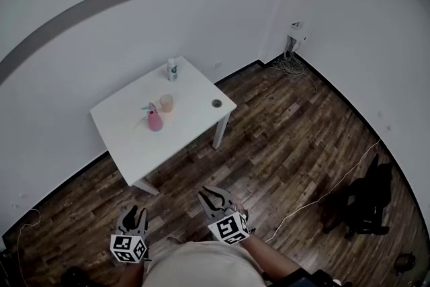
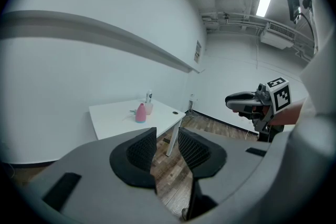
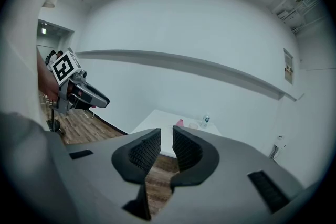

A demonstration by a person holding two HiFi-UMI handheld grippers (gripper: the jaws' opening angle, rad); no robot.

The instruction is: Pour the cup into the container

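Label on the bottle is too tiny to read, cup stands upright on the surface, mouth up — left tongs released, right tongs clenched on nothing.

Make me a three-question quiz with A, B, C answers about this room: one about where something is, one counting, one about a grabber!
1. Where does the pink plastic spray bottle stand?
A. on a chair
B. on the white square table
C. in a box

2. How many containers stand on that table?
A. one
B. three
C. six

3. The left gripper has jaws that are:
A. apart and empty
B. clamped on a spoon
C. pressed together

Answers:
1 B, it stands on the tabletop.
2 B, spray bottle, peach cup, small white bottle.
3 A, a clear gap shows between the pads.
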